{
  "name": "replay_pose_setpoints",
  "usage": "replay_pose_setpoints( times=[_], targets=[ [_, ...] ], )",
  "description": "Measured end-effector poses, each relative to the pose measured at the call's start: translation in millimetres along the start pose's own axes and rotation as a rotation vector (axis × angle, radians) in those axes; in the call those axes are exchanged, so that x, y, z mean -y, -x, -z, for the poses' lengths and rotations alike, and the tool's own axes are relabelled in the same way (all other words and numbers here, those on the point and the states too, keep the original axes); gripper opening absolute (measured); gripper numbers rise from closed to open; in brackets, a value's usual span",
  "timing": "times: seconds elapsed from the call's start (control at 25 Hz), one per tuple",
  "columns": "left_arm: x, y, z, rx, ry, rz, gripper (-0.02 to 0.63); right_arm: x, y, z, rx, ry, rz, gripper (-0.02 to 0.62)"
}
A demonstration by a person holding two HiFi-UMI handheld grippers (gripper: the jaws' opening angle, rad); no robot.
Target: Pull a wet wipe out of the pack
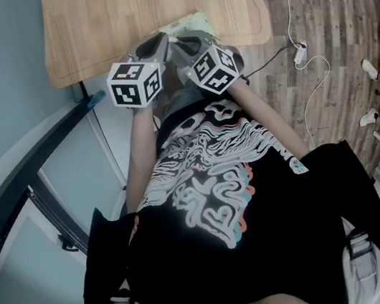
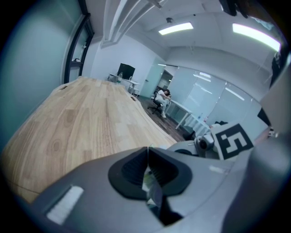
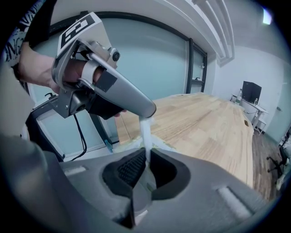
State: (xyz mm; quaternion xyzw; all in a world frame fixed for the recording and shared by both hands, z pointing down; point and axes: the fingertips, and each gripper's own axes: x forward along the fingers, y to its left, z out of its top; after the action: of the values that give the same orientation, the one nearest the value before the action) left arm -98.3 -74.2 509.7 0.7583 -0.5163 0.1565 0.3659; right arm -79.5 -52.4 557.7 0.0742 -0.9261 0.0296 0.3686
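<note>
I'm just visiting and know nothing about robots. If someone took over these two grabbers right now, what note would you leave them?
Left gripper: shut on the wet wipe, a white strip stretched up from the pack.
Right gripper: jaws together at the pack where the wipe emerges; what they pinch is unclear.
Pack: at the table's near edge.
Done: wipe partly out.
To do: pull it free.

White wipe [image 3: 145, 132] — thin, upright strip
</note>
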Motion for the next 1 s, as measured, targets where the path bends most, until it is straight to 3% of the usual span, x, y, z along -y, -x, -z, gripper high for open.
replay_pose_setpoints(
  times=[1.0],
  targets=[
    [-5.1,6.6,-7.6,0.014,0.008,-0.004,-0.003,1.4,-0.6,-0.8,-0.006,-0.011,-0.021,0.026]
  ],
)
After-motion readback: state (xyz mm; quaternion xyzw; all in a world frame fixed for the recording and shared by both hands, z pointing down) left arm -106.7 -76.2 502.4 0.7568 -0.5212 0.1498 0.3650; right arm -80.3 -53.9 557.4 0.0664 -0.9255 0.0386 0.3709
